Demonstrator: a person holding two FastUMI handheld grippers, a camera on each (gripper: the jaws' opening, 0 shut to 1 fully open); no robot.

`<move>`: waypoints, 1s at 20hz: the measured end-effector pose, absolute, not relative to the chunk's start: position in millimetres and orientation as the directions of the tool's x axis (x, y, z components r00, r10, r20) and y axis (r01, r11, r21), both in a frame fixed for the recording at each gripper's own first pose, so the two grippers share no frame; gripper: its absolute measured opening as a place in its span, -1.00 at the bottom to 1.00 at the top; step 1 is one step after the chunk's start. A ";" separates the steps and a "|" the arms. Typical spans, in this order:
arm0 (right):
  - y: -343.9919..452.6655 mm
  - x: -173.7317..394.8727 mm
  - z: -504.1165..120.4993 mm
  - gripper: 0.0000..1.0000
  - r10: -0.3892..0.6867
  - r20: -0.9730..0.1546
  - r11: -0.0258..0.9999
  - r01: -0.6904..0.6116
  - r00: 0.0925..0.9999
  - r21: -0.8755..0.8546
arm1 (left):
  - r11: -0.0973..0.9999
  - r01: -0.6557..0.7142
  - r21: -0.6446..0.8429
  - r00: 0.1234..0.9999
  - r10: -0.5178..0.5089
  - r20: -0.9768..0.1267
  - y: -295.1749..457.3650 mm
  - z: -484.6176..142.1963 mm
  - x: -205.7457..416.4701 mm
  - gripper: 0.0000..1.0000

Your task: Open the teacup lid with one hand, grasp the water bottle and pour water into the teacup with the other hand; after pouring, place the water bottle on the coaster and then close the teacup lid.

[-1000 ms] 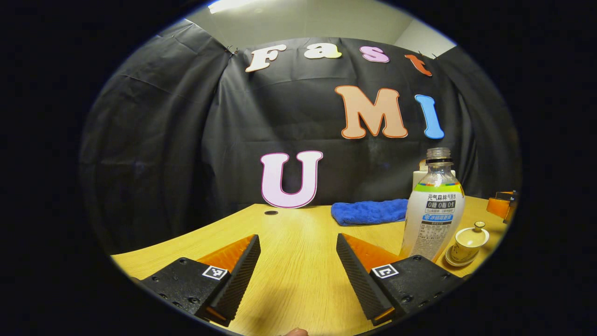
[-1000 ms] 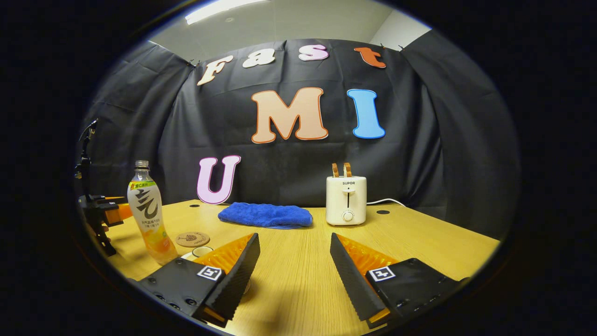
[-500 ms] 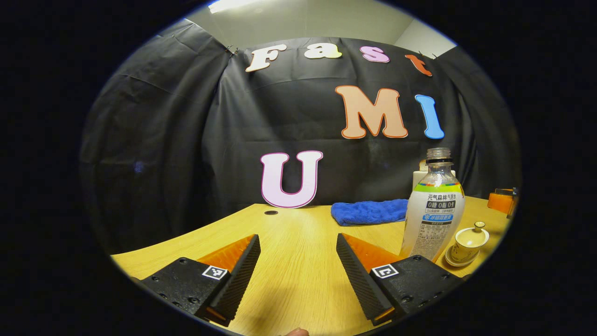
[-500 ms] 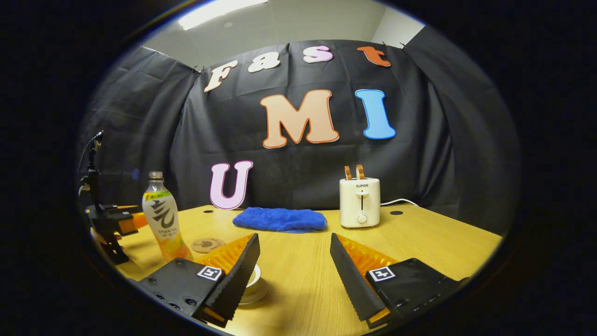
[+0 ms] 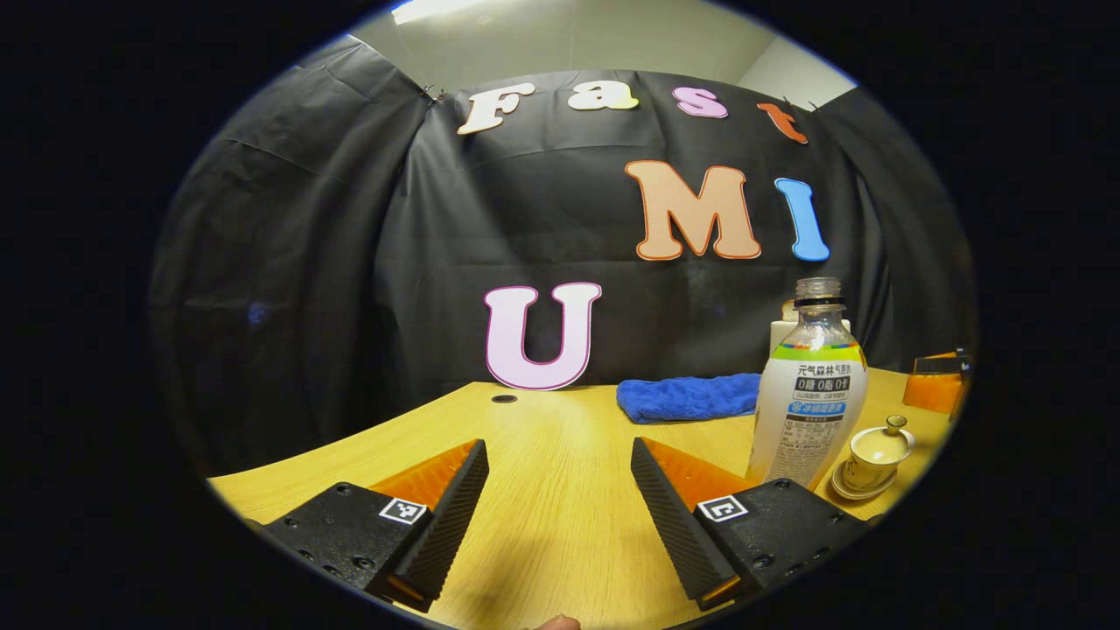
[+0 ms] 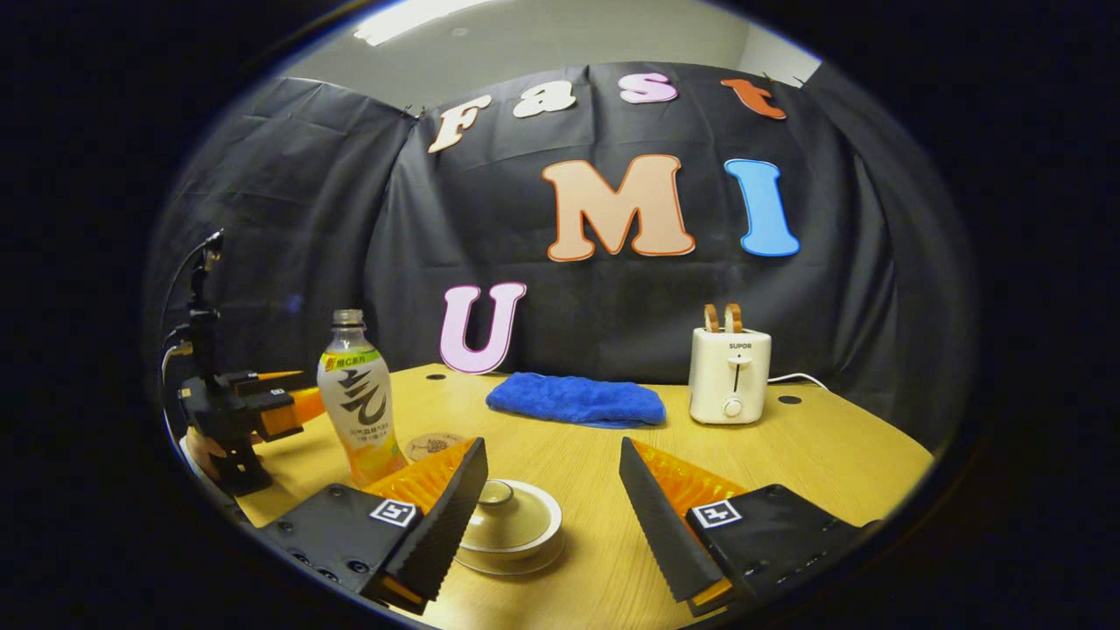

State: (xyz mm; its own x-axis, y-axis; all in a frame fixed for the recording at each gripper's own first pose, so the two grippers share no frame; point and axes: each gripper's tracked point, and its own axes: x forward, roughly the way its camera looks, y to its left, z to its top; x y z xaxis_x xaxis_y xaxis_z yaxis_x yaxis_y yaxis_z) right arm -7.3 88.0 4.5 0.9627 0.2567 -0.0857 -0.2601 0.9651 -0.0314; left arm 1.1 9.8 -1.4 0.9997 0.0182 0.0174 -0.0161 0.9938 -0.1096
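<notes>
Right gripper view puts the lidded teacup (image 6: 510, 523) on the desk (image 6: 831, 455) just ahead, between the spread fingers of the right hand-held gripper (image 6: 553, 516). The left hand-held gripper (image 5: 558, 512), spread too, has the upright bottle (image 5: 809, 394) ahead-right, probably still capped.
</notes>
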 end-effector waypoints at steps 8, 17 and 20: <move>111.3 -9.4 -12.9 0.76 0.303 -0.151 0.948 -0.314 0.941 -0.053 | 0.994 -0.013 -0.110 1.000 0.015 0.018 9.8 -0.2 0.7 0.92; 124.9 -12.9 -23.2 0.17 0.320 -0.183 0.931 -0.344 0.930 -0.123 | 0.994 -0.012 -0.109 1.000 0.014 0.018 9.4 -0.4 0.4 0.92; 125.9 -10.5 -26.7 -0.30 0.325 -0.191 0.930 -0.349 0.926 -0.113 | 0.994 -0.012 -0.109 1.000 0.014 0.017 9.1 -0.5 0.6 0.92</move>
State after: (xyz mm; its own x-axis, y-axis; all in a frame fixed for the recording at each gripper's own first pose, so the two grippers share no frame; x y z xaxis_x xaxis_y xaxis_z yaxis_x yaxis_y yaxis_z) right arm -10.5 125.9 -26.7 0.9263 0.3247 -0.1913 -0.3494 0.9301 -0.1133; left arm 0.6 9.1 -0.5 0.9998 0.0137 0.0174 -0.0117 0.9939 -0.1093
